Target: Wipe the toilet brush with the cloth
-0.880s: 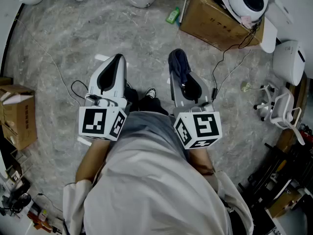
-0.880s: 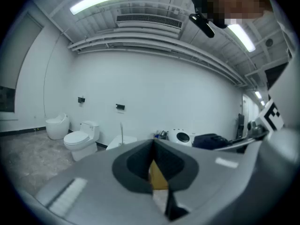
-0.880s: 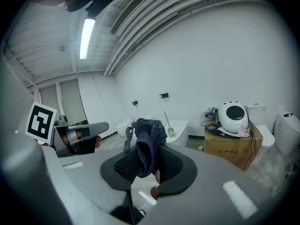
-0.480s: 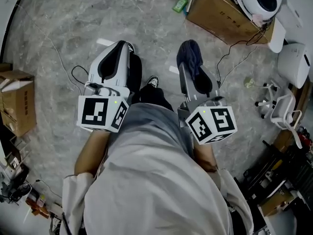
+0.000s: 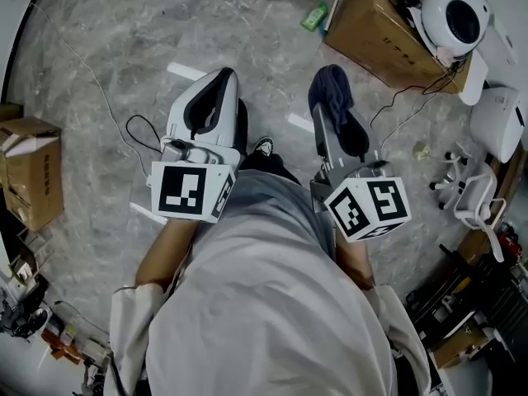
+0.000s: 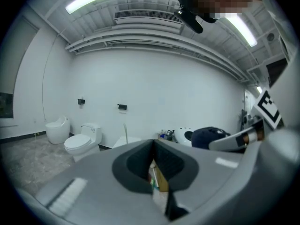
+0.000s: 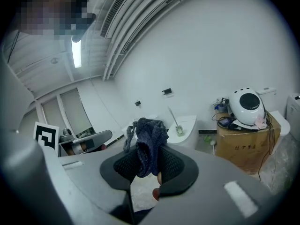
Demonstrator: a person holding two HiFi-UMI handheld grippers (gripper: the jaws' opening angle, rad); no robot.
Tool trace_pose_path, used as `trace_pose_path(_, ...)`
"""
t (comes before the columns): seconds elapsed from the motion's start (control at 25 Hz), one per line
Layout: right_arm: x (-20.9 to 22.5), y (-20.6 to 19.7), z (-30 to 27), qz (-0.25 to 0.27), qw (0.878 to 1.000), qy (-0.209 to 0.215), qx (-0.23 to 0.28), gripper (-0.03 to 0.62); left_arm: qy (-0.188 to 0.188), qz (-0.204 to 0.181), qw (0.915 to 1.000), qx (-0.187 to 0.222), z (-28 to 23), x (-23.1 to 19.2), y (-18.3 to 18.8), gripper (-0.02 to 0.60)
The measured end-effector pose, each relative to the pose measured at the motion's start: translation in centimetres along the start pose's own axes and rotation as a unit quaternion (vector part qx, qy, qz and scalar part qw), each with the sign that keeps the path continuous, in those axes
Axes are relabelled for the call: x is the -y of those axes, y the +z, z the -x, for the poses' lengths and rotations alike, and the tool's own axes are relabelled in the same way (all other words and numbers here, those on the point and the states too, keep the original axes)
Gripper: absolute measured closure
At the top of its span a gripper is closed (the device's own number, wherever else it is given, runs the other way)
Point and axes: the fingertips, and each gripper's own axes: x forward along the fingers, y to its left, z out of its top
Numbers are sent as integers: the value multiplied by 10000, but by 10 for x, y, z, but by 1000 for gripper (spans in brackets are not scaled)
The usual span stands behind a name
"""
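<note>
My right gripper is shut on a dark blue cloth, which bunches up between and above its pads. My left gripper is held beside it with its jaws shut and nothing between them. Both point out over the grey marbled floor. In the right gripper view a thin-handled toilet brush rests at a white toilet by the far wall, well away from both grippers. The left gripper view shows a thin handle at the same wall.
A cardboard box with a white round appliance on it stands ahead on the right. A green bottle lies beside it. Another box is on the left, with cables across the floor. Toilets line the wall.
Both grippers have shifted slightly right in the head view and the floor has slid with them. The cloth stays clamped in the right gripper. The left stays shut and empty.
</note>
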Motion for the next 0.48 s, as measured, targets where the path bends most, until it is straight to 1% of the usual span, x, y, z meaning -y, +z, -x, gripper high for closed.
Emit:
trace_pose_path(0.24, 2, 23, -57, 45, 9998, -115, -135, 513, -57, -158, 9999, -13, -39, -37, 14, 581)
trace_pose_path(0.36, 2, 37, -87, -94, 9995, -237, -192, 517, -176, -373, 9991, -140, -58, -55, 22, 581)
trace_pose_path(0.48, 1, 53, -116, -215, 9990, -329, -190, 522, -274, -404, 9986, -202, -73, -81, 33, 581)
